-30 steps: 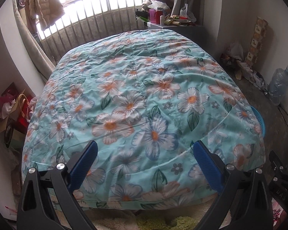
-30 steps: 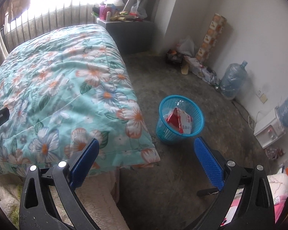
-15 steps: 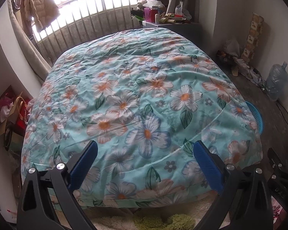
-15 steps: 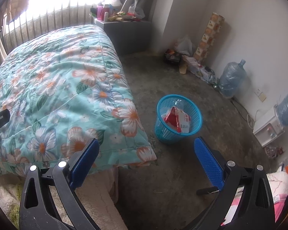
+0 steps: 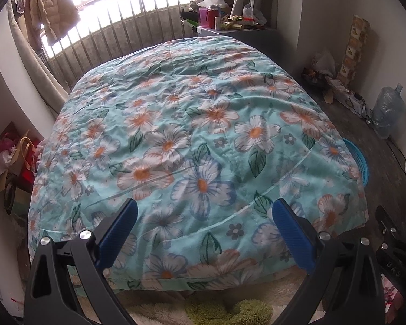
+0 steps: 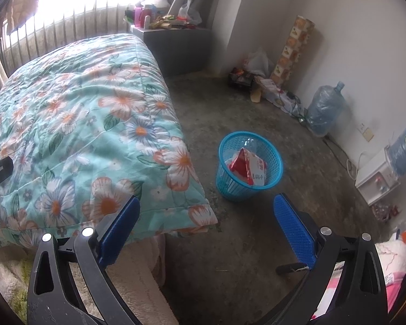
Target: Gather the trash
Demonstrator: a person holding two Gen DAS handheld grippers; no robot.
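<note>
A blue mesh trash basket (image 6: 231, 181) stands on the concrete floor by the bed's corner, with a red and white packet (image 6: 250, 166) in it. Its rim also shows in the left wrist view (image 5: 358, 159) past the bed's right edge. My right gripper (image 6: 207, 224) is open and empty, held above the floor short of the basket. My left gripper (image 5: 204, 230) is open and empty over the foot of the bed. No loose trash shows on the floral quilt (image 5: 192, 135).
A grey cabinet (image 6: 181, 46) with bottles and bags stands at the head of the bed. A water jug (image 6: 324, 111), clutter and cables lie along the right wall. A white appliance (image 6: 376, 173) sits further right. A shaggy rug (image 5: 216, 308) lies below the bed's foot.
Both grippers have drawn back and risen a little, so the bed and the basket look slightly farther away. Both grippers stay open and empty.
</note>
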